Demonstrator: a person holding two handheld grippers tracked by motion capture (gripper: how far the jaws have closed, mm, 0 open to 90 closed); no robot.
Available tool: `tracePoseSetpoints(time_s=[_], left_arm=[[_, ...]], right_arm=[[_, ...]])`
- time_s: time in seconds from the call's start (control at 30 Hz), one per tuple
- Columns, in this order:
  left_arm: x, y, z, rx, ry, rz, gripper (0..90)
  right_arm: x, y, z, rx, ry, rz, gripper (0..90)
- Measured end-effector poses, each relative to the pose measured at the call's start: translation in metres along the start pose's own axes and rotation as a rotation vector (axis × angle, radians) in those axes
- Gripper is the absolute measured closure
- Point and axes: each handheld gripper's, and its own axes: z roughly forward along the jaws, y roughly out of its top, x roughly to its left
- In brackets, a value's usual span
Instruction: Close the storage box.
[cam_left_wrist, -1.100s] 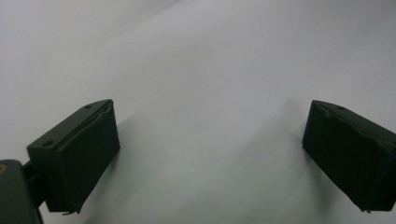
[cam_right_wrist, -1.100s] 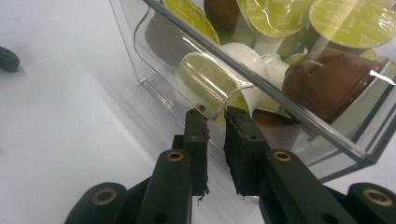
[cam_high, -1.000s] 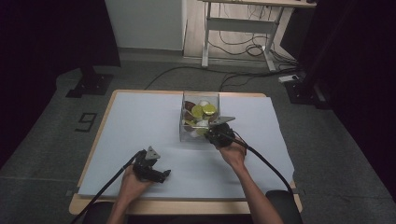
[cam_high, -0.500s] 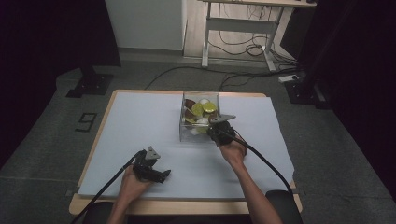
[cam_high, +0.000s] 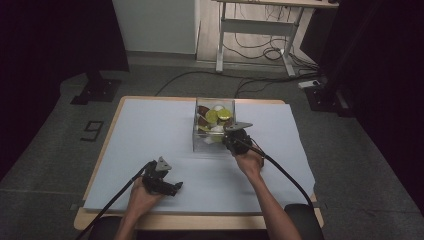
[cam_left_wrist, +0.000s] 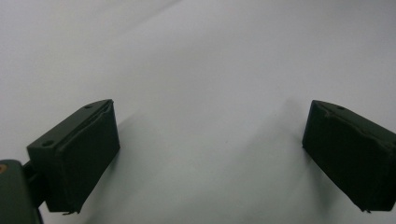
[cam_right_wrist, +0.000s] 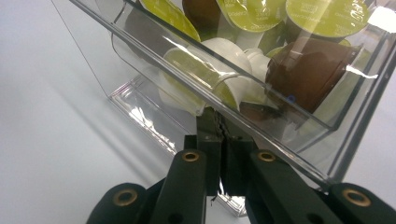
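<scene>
Clear box (cam_high: 214, 125) upright, long axis running away; right gripper (cam_right_wrist: 218, 135) clenched on near wall.

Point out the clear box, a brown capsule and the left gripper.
clear box (cam_high: 199, 142), high view, its near-left wall.
brown capsule (cam_right_wrist: 306, 70), right gripper view, its side, seen through the box.
left gripper (cam_left_wrist: 210, 163), left gripper view, midway between its open jaws.

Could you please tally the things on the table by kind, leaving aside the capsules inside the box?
grippers: 2 (left gripper, right gripper)
clear box: 1
white sheet: 1
Total: 4
</scene>
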Motion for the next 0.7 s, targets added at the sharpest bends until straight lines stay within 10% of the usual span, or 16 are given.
tracePoseSetpoints(time_s=[0.7], left_arm=[[0.000,0.000,0.000,-0.001,0.000,-0.002,3.6]], right_arm=[[0.009,-0.001,-0.011,0.032,0.127,-0.027,40.3]])
